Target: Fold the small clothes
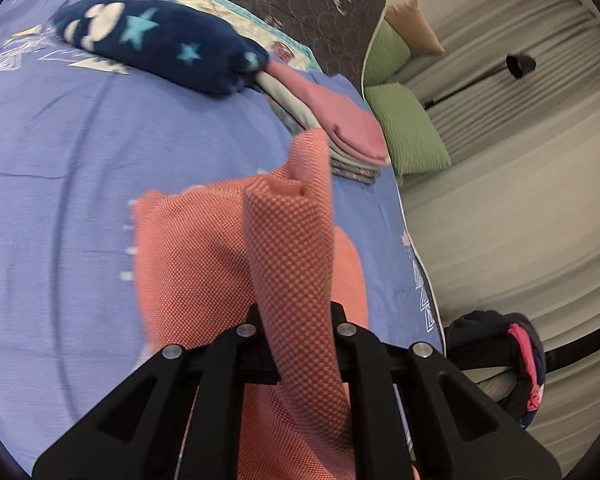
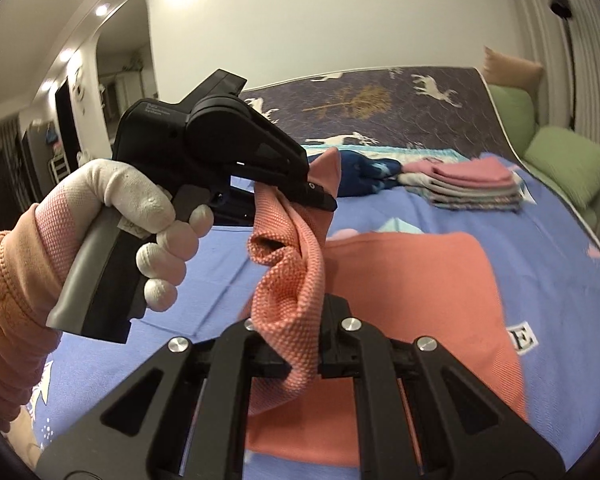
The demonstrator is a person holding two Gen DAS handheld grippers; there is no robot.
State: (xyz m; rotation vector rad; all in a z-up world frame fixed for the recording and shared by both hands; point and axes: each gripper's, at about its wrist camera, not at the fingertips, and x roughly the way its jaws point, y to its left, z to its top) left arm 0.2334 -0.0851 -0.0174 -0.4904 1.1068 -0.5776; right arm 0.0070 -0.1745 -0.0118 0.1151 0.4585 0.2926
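Over the bed (image 2: 204,248), with its blue printed cover, I am holding one edge of the coral cloth (image 2: 412,280) up while the rest of it lies flat below. The fingers of my left gripper (image 1: 300,320) are pressed together on a bunched fold of that cloth, which stands up ahead of them in a tall roll. My right gripper (image 2: 300,340) pinches the same edge a little further along, its fingers closed tight on the weave. In the right wrist view my left gripper (image 2: 316,196), held in a gloved hand (image 2: 140,216), sits just above and beyond the right one, the cloth hanging between the two.

I judge this to be the middle of a fold: the edge is lifted and not yet laid. Next the edge should be carried across to the far side of the flat part, both grippers level so the fold line runs straight, then set down before either grip lets go.

Near the far edge of the bed sits a neat stack of folded clothes (image 1: 340,132), beside a dark blue starred blanket (image 1: 160,48).
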